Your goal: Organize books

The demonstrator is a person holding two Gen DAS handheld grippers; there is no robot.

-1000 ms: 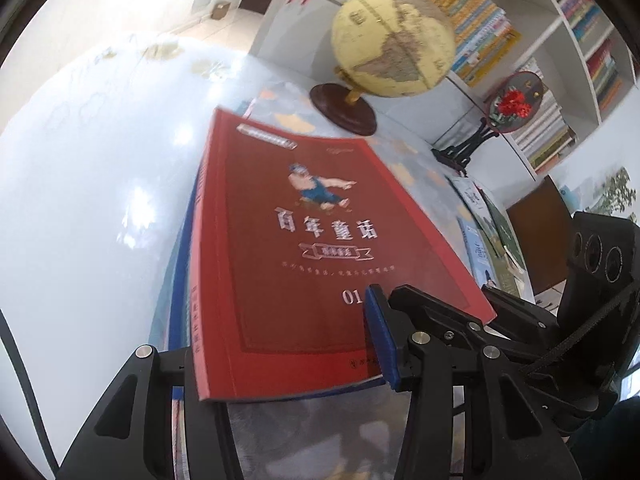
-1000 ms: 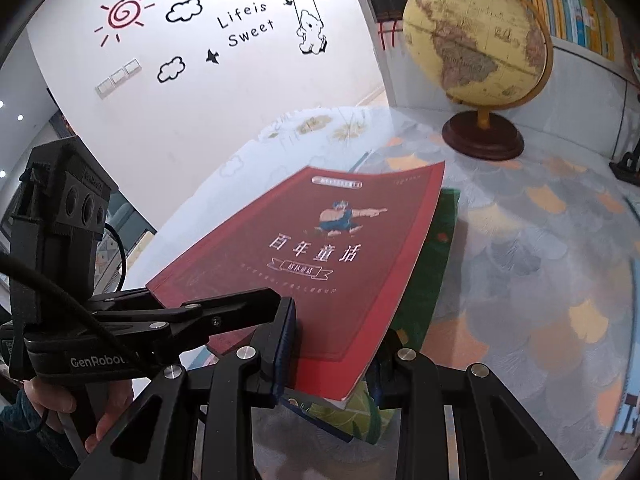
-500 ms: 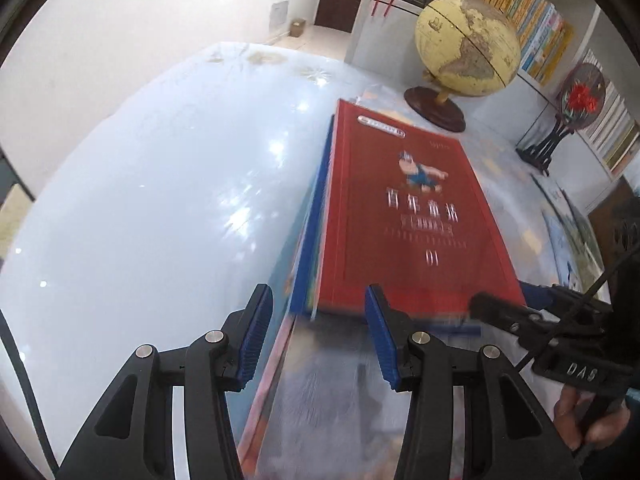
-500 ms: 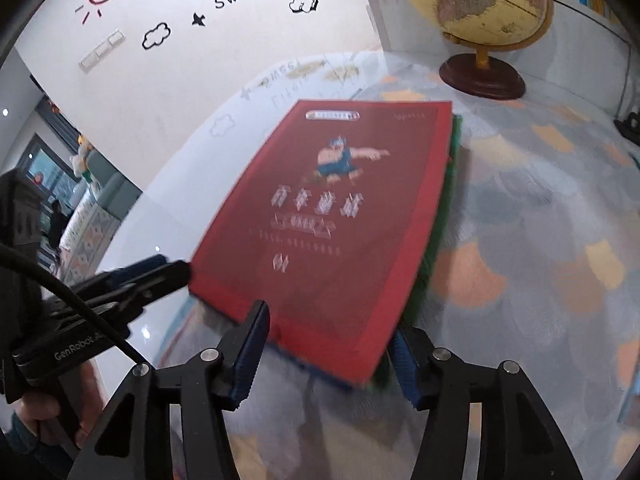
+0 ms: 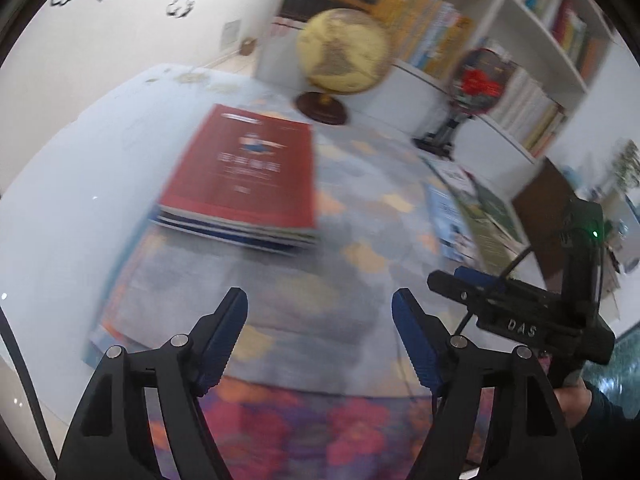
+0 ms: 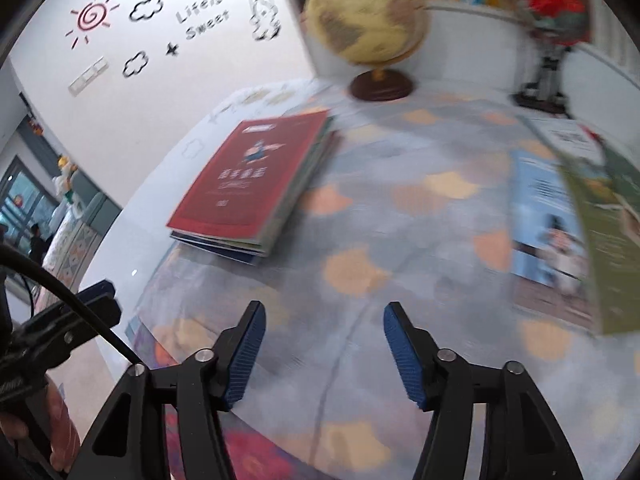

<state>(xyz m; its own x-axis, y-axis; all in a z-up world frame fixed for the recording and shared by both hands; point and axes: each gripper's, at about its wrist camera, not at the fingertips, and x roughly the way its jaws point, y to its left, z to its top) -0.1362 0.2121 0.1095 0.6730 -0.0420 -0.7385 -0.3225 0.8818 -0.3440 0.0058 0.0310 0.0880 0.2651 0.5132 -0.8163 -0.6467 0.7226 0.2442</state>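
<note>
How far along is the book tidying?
Done: a pile topped by the red book lies squared near the globe. In hand: nothing; left gripper and right gripper have just been opening, with nothing between their fingers. Left: loose books at right.

A yellowed globe point(image 5: 343, 51) on a dark round base stands near a red-flowered ornament point(image 5: 482, 81).

Reading room: full bookshelves point(image 5: 532, 40), globe point(image 5: 344, 50), wall decals point(image 6: 132, 12)

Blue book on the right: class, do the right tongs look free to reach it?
Probably yes: the right tongs are open and empty, with only bare tablecloth before the blue book.
</note>
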